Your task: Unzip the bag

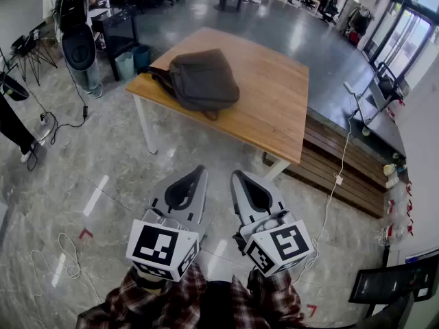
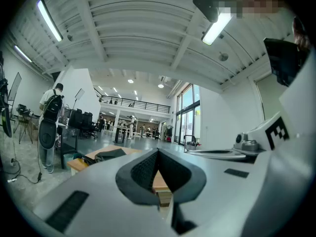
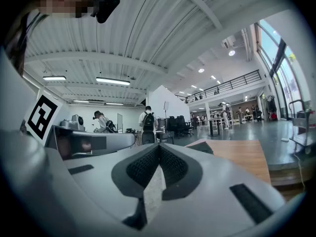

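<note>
- Holding two tools side by side above a stone floor, a person in plaid sleeves stands well back from the work.
- The left gripper points forward with its jaws pressed together tip to tip, its marker cube nearest the camera.
- The right gripper, just beside it, is likewise closed, its dark pads meeting in a thin line in its own view.
- A wooden table stands ahead of both tools, well apart from them.
- The bag, dark grey-brown, lies flat on the table's left part, near the front-left corner, touched by neither tool.
- A low wooden bench runs along the table's right side.
- Beyond the table's left end, two bins stand on the floor near someone carrying a black backpack.
</note>
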`<state>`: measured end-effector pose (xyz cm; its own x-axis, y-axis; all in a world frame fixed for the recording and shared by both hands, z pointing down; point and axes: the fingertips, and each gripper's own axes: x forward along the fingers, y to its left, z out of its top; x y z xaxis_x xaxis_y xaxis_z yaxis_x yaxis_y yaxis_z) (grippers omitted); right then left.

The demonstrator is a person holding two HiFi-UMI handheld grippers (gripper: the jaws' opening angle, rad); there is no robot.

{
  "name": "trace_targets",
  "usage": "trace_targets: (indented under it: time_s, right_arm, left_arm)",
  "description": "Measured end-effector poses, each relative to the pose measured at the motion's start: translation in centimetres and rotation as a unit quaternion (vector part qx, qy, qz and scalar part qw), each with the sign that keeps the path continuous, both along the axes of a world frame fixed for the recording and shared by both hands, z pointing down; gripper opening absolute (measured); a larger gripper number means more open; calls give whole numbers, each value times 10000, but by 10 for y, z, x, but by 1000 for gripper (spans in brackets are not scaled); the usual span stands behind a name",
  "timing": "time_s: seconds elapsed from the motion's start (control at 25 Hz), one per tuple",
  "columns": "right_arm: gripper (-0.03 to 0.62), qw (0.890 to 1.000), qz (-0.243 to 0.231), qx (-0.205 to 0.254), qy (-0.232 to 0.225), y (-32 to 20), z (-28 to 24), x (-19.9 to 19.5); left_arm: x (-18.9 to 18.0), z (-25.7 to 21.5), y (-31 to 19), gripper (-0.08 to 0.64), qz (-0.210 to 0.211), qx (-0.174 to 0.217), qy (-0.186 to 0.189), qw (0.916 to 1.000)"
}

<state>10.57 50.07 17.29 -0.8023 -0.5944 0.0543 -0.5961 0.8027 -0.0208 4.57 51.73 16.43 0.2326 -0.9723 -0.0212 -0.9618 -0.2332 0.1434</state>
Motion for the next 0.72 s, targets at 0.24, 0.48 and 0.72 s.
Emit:
trace_targets:
  time_s: [0.24,0.48,0.72]
  right_arm:
    - [11,9998,171,-8,-66,-54,-7,-50]
    - [11,9993,308,-200,-25,-101,11,-77]
    - [11,9987,375,-338,-18,-179,28,-102]
  left_arm:
    - [-58,-6,-46,8,83,35,-26,10000]
    - [-91,13,-93,7,120,-151,16,9998]
    - [-118,32,-167,7,126,-301,-1,9995]
